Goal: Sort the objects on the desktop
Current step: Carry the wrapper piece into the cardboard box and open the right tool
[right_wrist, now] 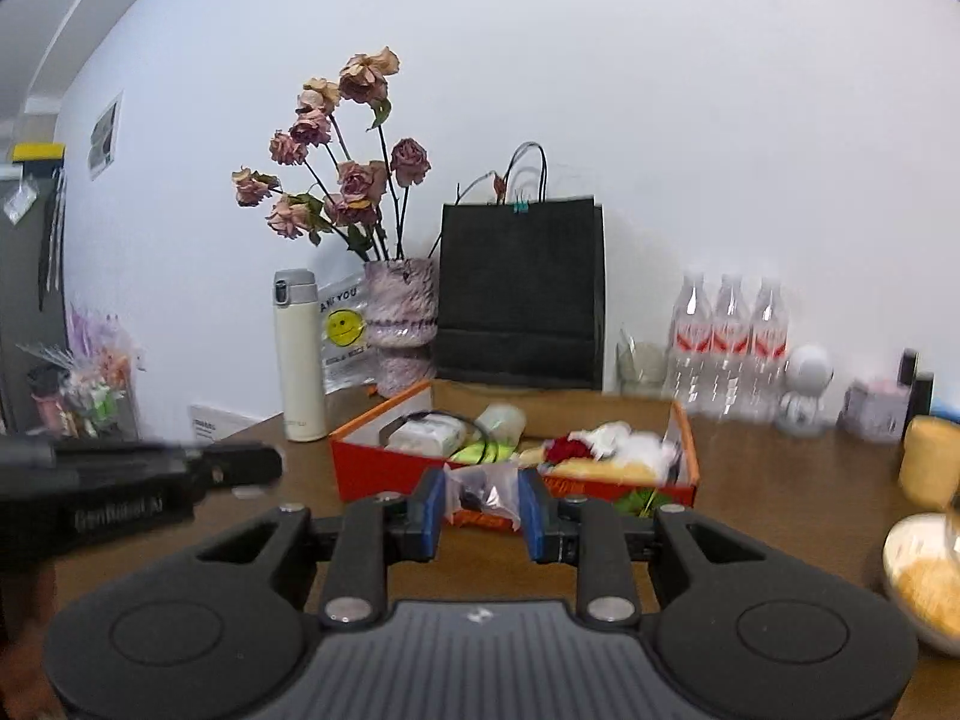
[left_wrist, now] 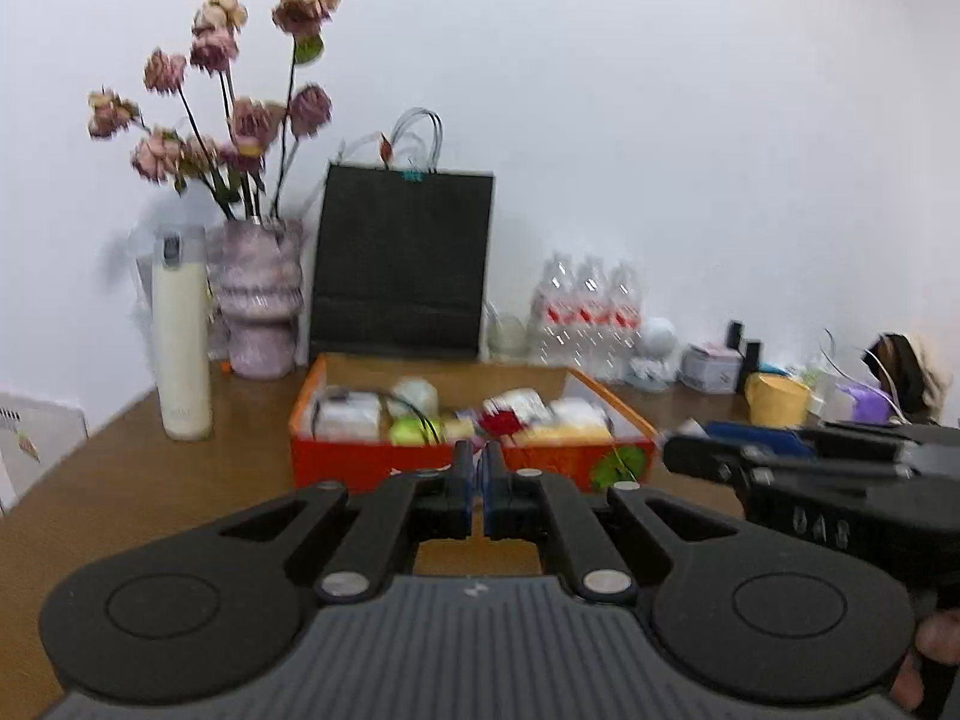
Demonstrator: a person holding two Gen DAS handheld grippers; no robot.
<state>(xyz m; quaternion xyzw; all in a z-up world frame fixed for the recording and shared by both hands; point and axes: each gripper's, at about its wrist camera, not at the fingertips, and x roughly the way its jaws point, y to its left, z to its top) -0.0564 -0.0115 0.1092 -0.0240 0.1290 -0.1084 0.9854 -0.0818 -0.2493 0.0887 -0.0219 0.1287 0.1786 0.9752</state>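
On a brown wooden table [right_wrist: 780, 480] stands a shallow orange cardboard box [right_wrist: 384, 468], rectangular and open-topped, filled with a jumble of small things: a pale wrapped block with a dark cord over it, a round whitish lump, something bright green, a red crumpled piece and some white fluff. The right gripper [right_wrist: 483, 495] hangs in front of the box's near wall with its blue-faced fingers clamped on a small clear plastic bag [right_wrist: 485, 489], crinkled and glossy, with something dark inside that is too blurred to name. The left gripper [left_wrist: 478, 480] is empty, its two blue-edged fingers pressed together with only a thin slit between them, also just in front of the box. Each gripper's matte black body shows at the edge of the other's view, side by side. Behind the box a flat black paper bag [right_wrist: 521, 294] with thin looped handles stands upright against the white wall. To its left is a squat, ribbed, mottled pink vase [right_wrist: 401, 324] holding dried, papery pink roses [right_wrist: 354, 162] on long dark stems, and beside that a tall, smooth, cream flask [right_wrist: 298, 354] with a grey cap. To the right of the bag stand three clear plastic water bottles [right_wrist: 729, 342] with red labels, close together, then a small round white figure [right_wrist: 807, 384]. A pale bowl [right_wrist: 924, 582] sits at the right edge.
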